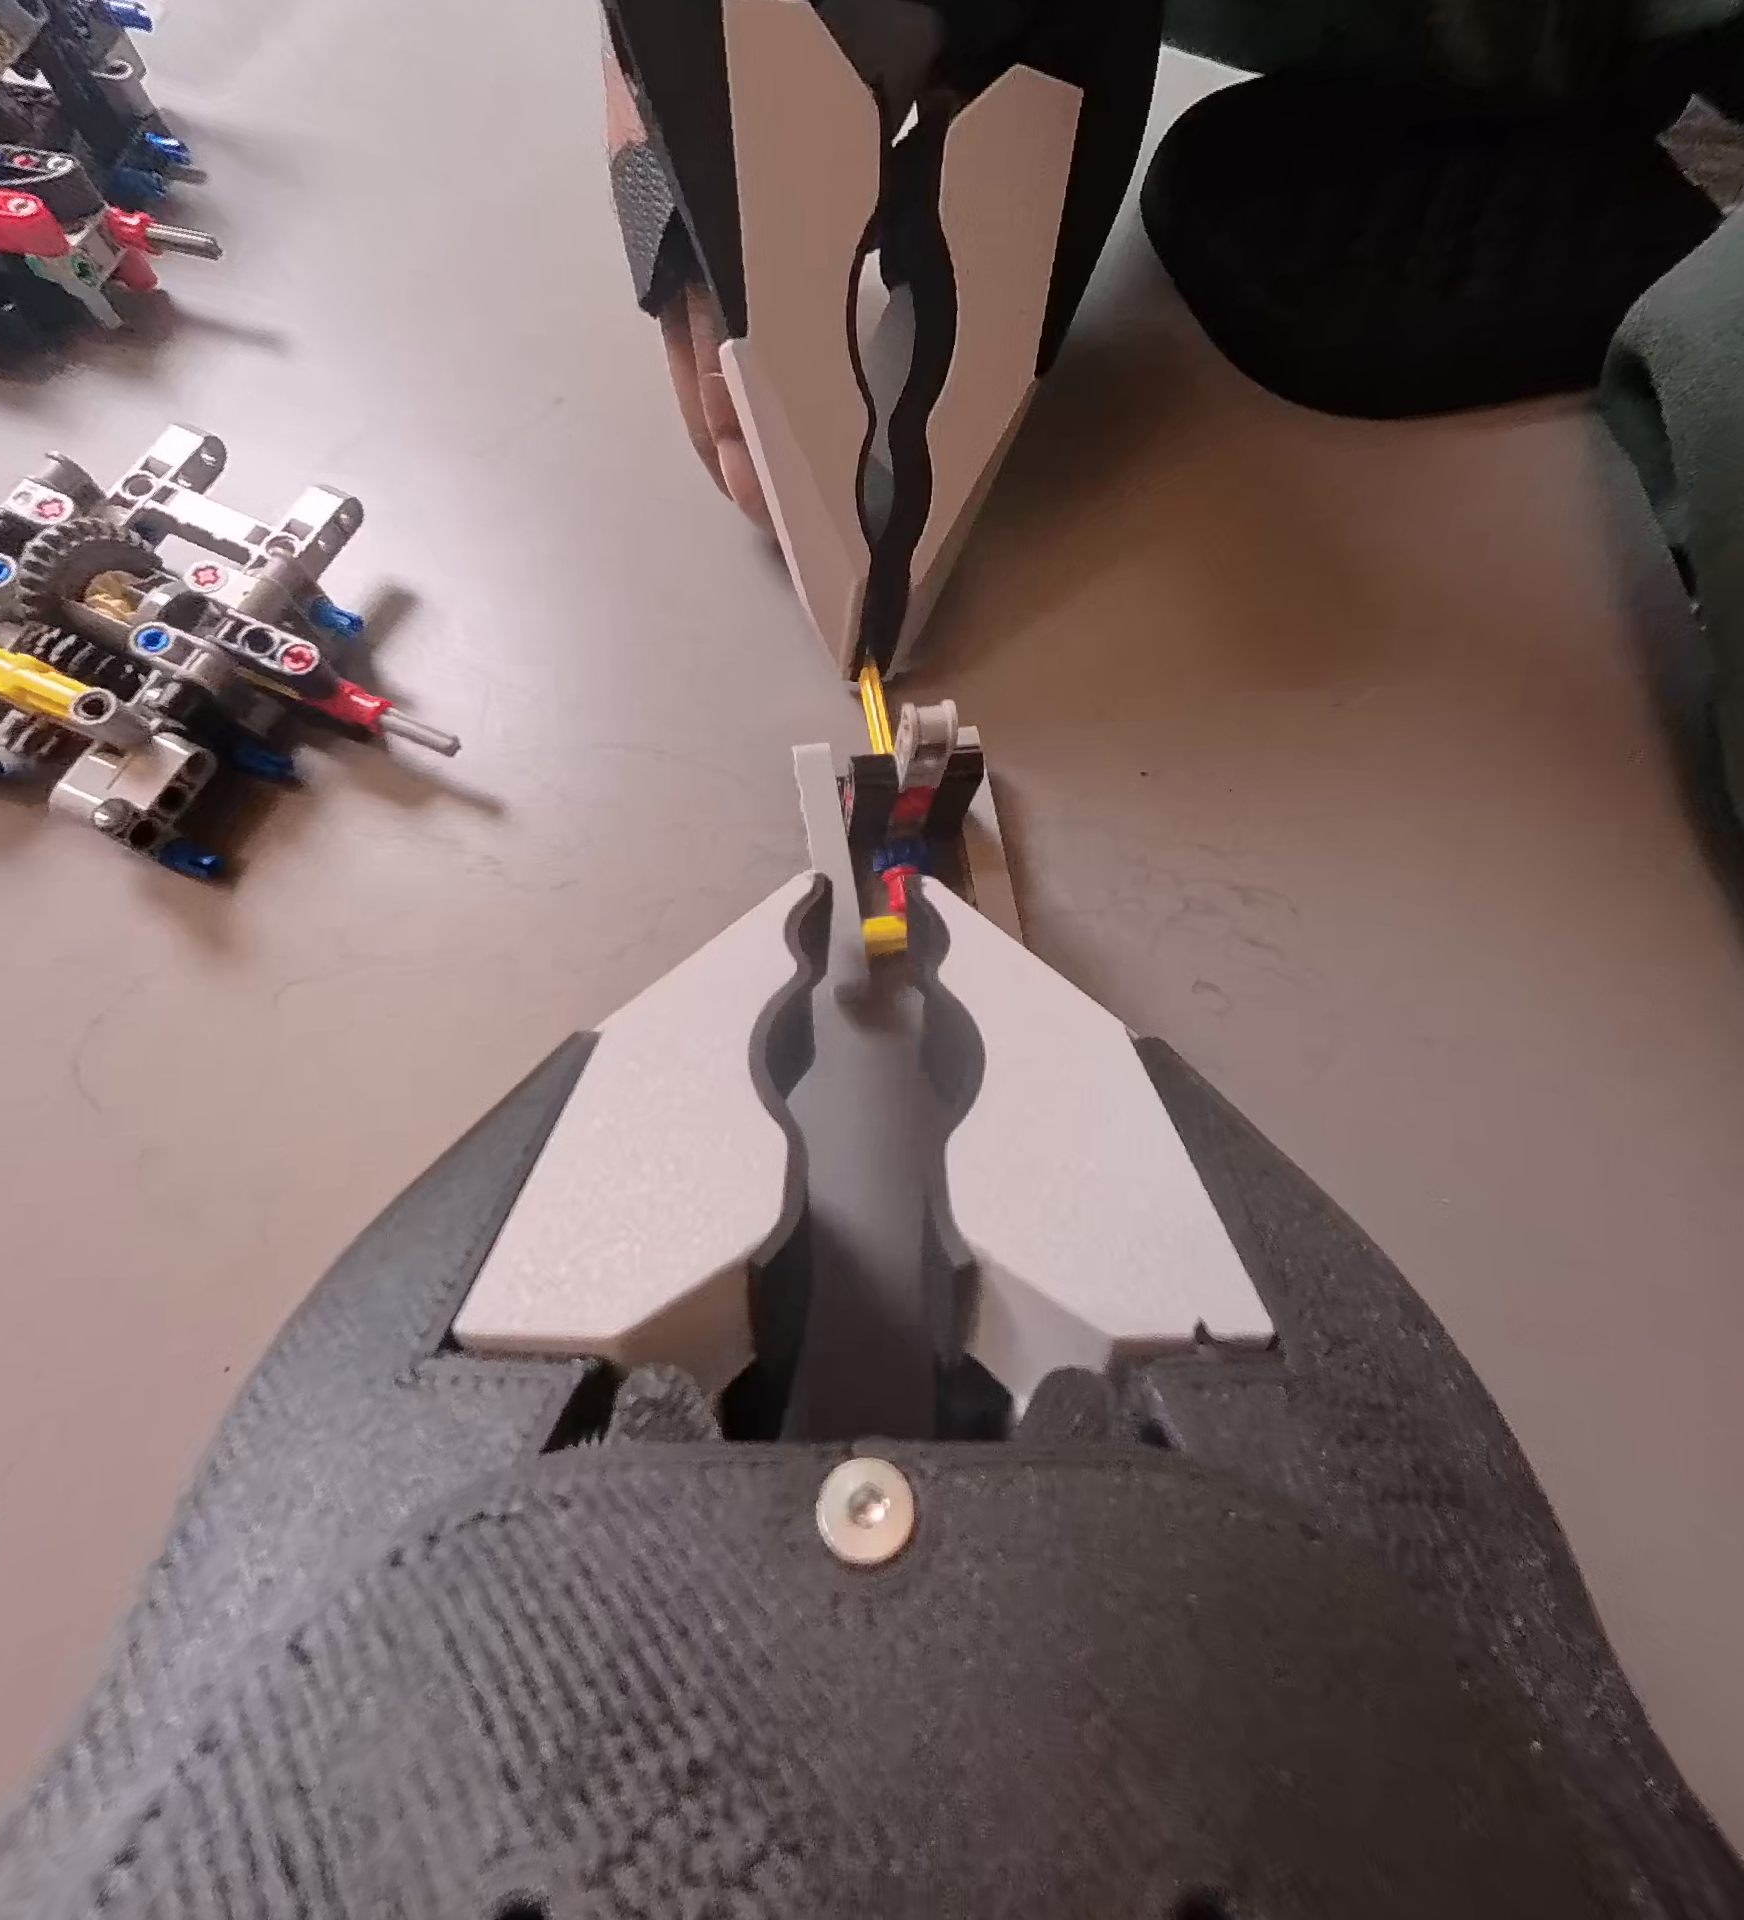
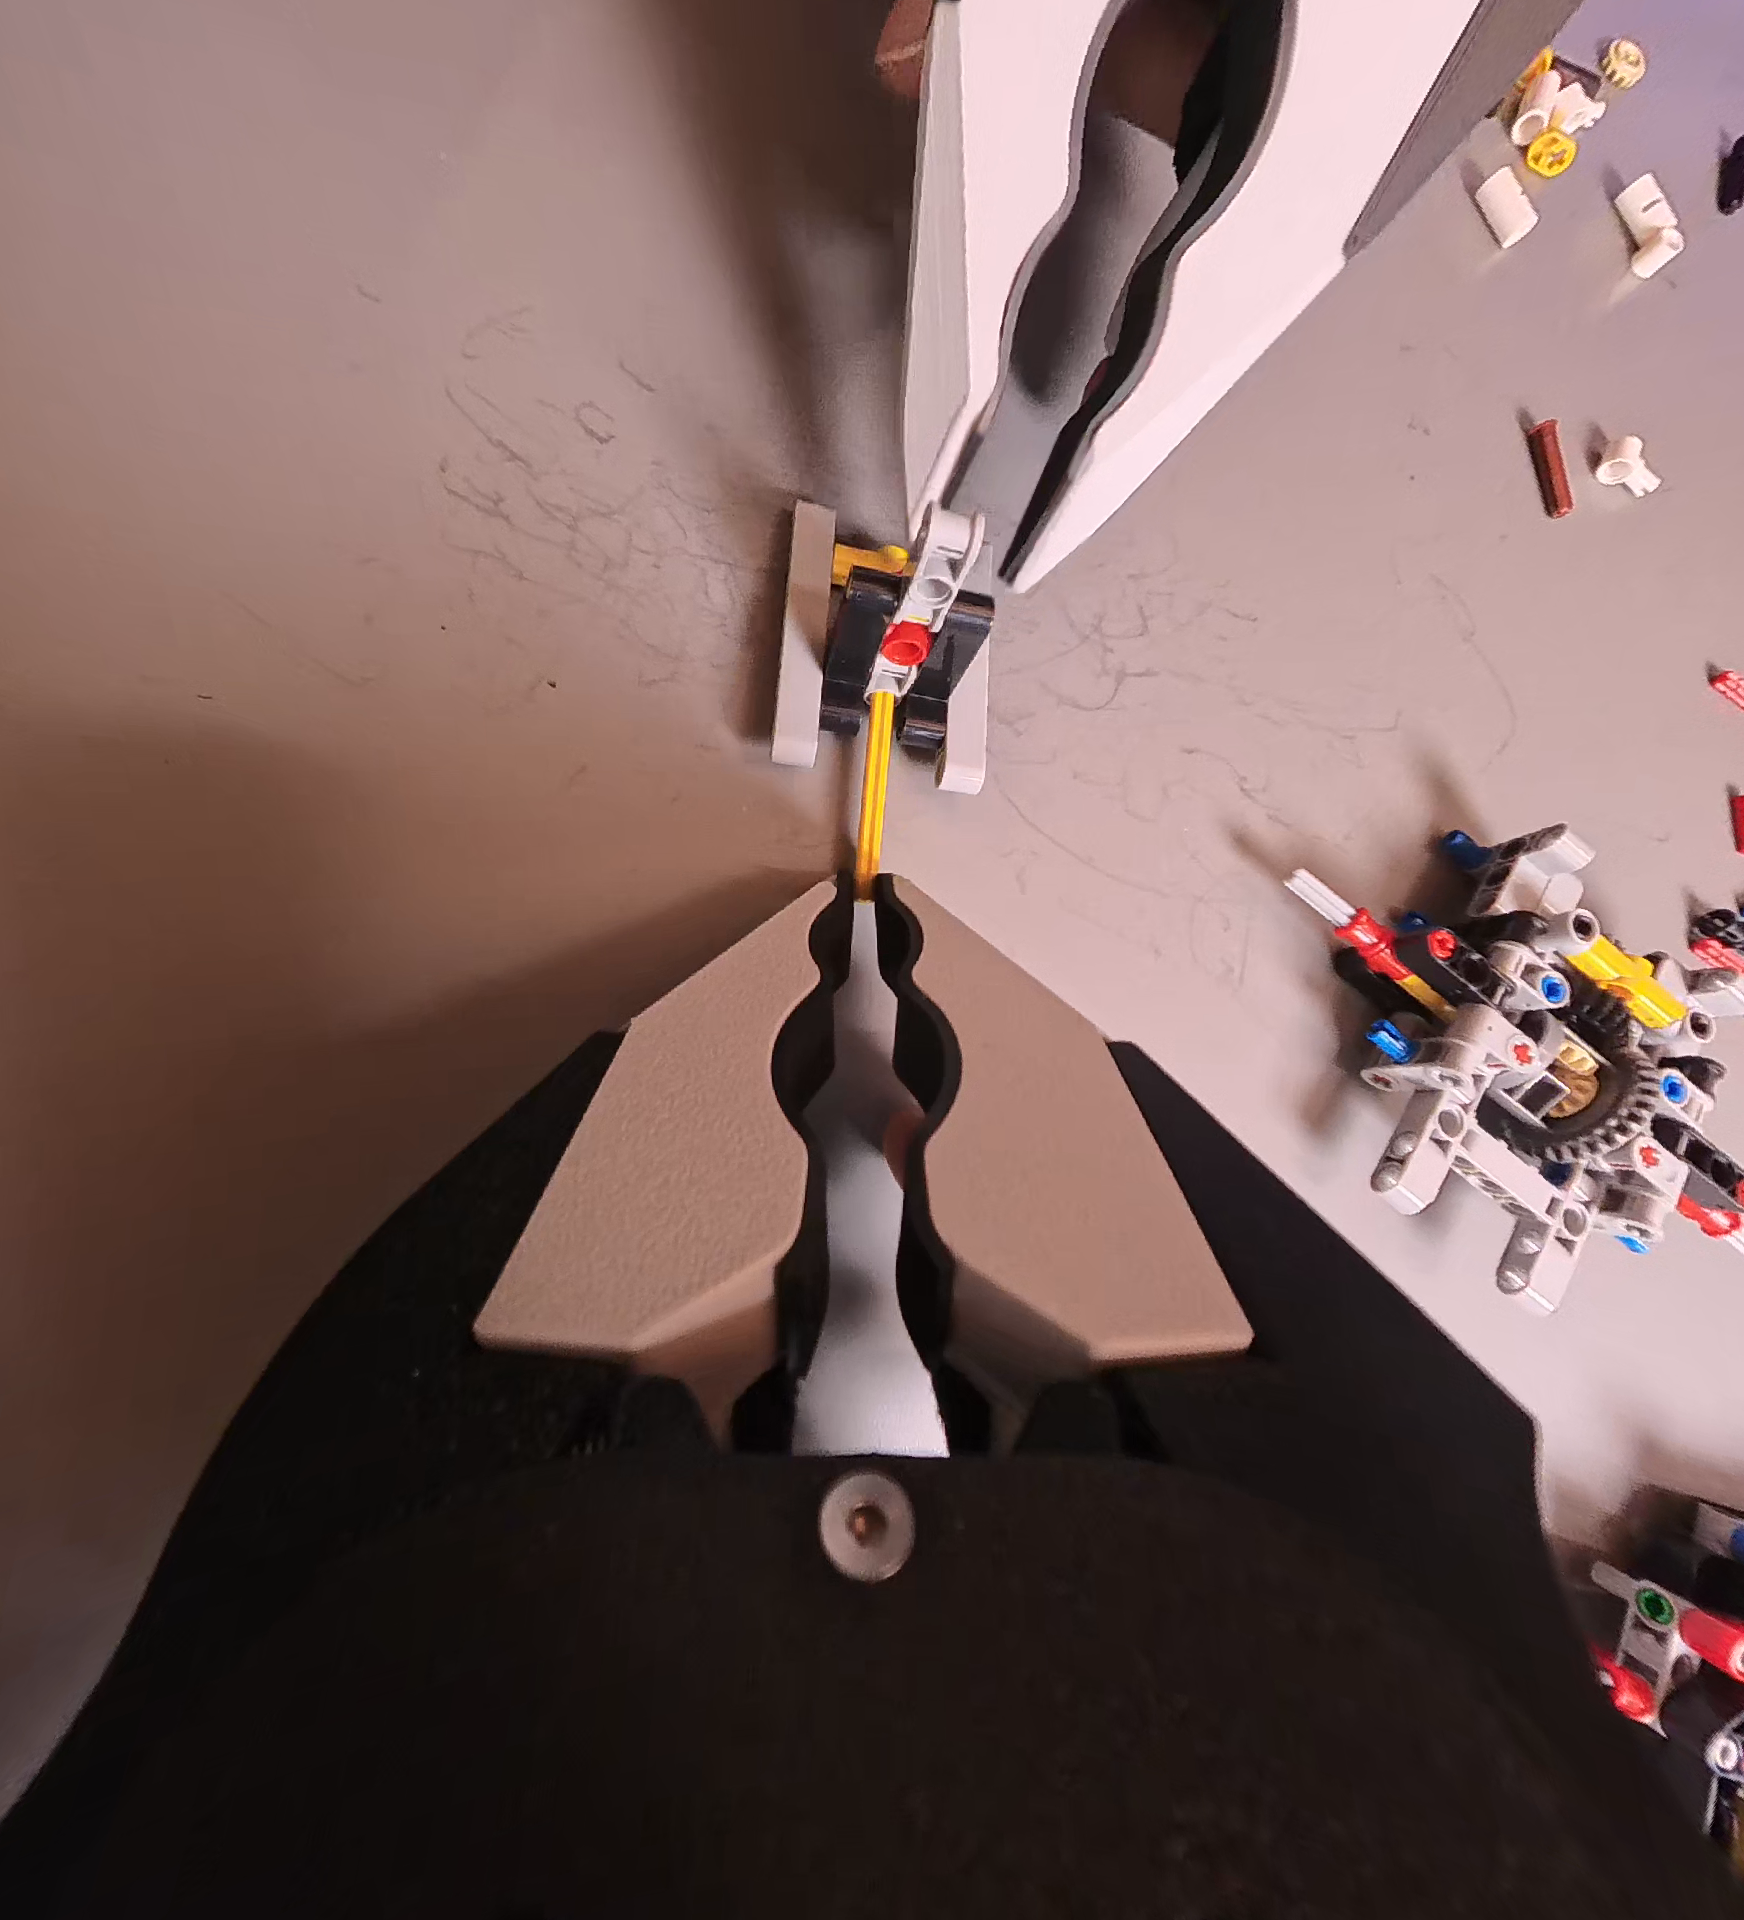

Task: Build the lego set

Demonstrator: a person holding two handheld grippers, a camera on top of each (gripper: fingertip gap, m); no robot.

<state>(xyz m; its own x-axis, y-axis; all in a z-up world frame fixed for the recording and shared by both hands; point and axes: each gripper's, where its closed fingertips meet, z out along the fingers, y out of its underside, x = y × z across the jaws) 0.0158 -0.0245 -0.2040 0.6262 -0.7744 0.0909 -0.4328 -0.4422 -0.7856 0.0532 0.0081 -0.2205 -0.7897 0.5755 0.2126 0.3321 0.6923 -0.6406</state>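
We hold the right gripper (image 2: 866, 883) low over the table (image 2: 328, 520), its tips pinched on the near end of a yellow axle (image 2: 878, 769). The axle runs straight ahead into a small brick assembly (image 2: 889, 634) of black beams flanked by two pale grey ones, topped by a light grey connector (image 2: 935, 582) and a red pin (image 2: 904, 644). Gripping the axle at its very end probably leaves most of its length free, in line with the assembly's hole.

From the opposite side our left gripper (image 1: 878, 914) meets the same assembly (image 1: 899, 810). Its jaws stand slightly parted around the near end, where a yellow piece (image 1: 883, 930) and a red piece sit between the tips. We cannot tell whether the pads press on them; blur hides the contact. Facing the right gripper (image 1: 878, 655) head-on, it looks placed to steady the assembly along the axle's line.

The assembly rests on the table between the two grippers. A larger geared build (image 2: 1564, 1081) lies well apart to the right gripper's right, with loose pins and connectors (image 2: 1574, 156) scattered beyond it and another build (image 1: 26, 187) further off.
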